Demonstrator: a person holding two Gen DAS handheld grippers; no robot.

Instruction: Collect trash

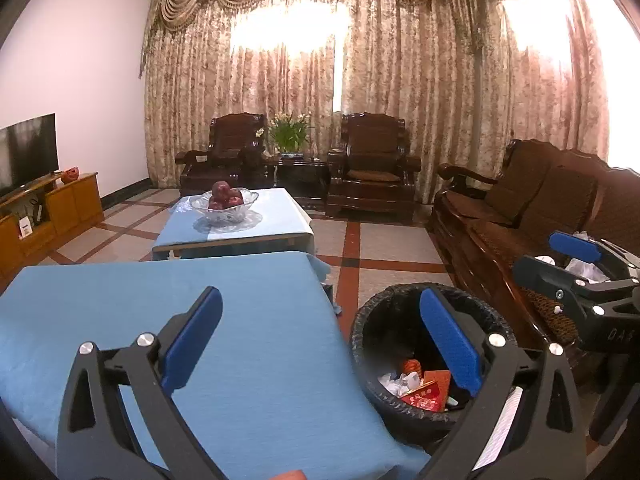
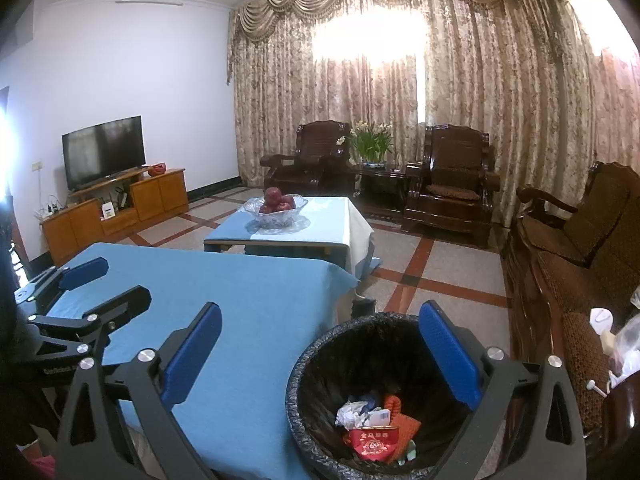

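Note:
A round bin with a black liner [image 1: 368, 320] [image 2: 320, 344] stands on the floor beside the near blue-clothed table [image 1: 248, 320] [image 2: 256, 300]. Inside lie a red packet [image 1: 424, 396] [image 2: 370, 444], white crumpled paper [image 2: 354, 414] and an orange wrapper [image 2: 402, 410]. My left gripper [image 1: 324, 344] is open and empty above the table's right edge and the bin; it also shows in the right wrist view [image 2: 108, 280]. My right gripper [image 2: 324, 352] is open and empty over the bin; it also shows in the left wrist view [image 1: 556, 256].
A second blue-clothed table [image 1: 272, 220] [image 2: 328, 224] holds a glass bowl of red apples [image 1: 224, 202] [image 2: 276, 206]. A dark wooden sofa [image 1: 540, 208] [image 2: 580, 240] runs along the right, with white bags [image 2: 628, 344] on it. Two armchairs [image 1: 372, 160], a plant [image 1: 290, 134] and a TV stand [image 2: 120, 208] stand farther off.

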